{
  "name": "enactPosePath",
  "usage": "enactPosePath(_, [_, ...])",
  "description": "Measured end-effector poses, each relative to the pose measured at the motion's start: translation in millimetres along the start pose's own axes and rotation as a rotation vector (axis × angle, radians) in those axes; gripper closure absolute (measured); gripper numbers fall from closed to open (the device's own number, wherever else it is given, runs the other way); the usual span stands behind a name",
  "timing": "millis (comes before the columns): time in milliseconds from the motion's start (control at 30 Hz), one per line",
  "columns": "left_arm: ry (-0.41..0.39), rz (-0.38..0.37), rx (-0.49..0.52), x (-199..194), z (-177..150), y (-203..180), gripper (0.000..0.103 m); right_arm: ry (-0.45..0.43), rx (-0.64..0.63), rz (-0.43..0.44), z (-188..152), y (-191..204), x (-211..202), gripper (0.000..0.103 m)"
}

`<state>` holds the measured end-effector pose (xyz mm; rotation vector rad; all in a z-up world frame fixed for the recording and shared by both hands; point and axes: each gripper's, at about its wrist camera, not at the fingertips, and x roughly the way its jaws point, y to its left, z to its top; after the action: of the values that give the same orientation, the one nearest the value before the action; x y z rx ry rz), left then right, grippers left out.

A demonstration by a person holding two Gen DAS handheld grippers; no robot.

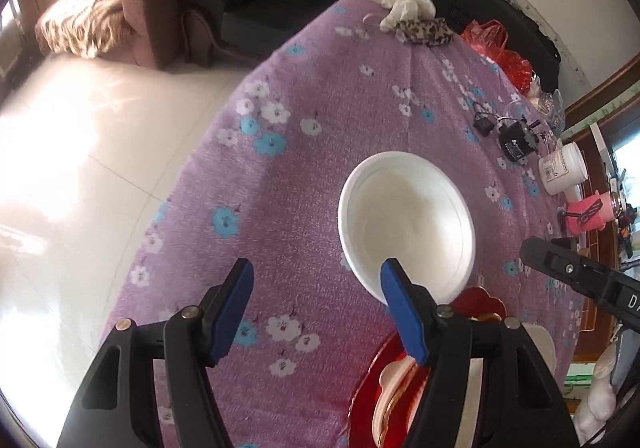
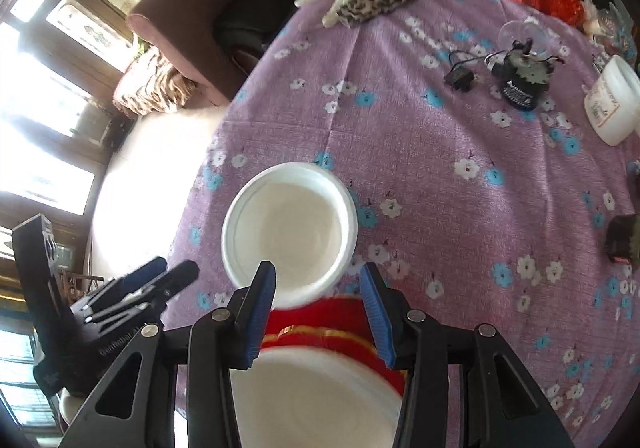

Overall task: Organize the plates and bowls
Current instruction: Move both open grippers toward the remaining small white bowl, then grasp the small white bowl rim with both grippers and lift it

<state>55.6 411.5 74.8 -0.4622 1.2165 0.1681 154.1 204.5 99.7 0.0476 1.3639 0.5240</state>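
White bowl (image 1: pixel 406 224) sits empty on the purple flowered tablecloth (image 1: pixel 320 96), just beyond a red plate (image 1: pixel 368 380) at the near edge that carries a white dish (image 2: pixel 316 396). Left gripper (image 1: pixel 320 308) hangs with its blue pads spread wide and bare, the right pad over the bowl's near rim. Right gripper (image 2: pixel 318 312) stands part-open above the red plate, gripping nothing.
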Motion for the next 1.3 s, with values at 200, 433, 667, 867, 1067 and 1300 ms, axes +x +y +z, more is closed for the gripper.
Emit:
enactPosePath(200, [0.077, -0.044, -0.058, 36, 13, 11, 0.038, 0.102, -0.025, -0.035, 25, 3, 34, 0.055])
enactPosePath(433, [0.090, -0.069, -0.071, 53, 20, 12, 0.038, 0.165, -0.026, -0.057, 40, 2, 65, 0.055])
enactPosePath(667, [0.122, -0.084, -0.083, 68, 25, 10, 0.038, 0.230, -0.040, -0.083, 44, 3, 90, 0.055])
enactPosePath(867, [0.130, -0.104, -0.041, 73, 27, 1, 0.061, 0.272, -0.077, -0.098, 45, 7, 104, 0.055])
enactPosePath(1067, [0.135, -0.090, -0.020, 77, 30, -4, 0.070, 0.303, -0.111, -0.118, 45, 12, 114, 0.055])
enactPosePath(1300, [0.135, -0.093, -0.022, 77, 30, -5, 0.070, 0.307, -0.112, -0.137, 44, 9, 118, 0.061])
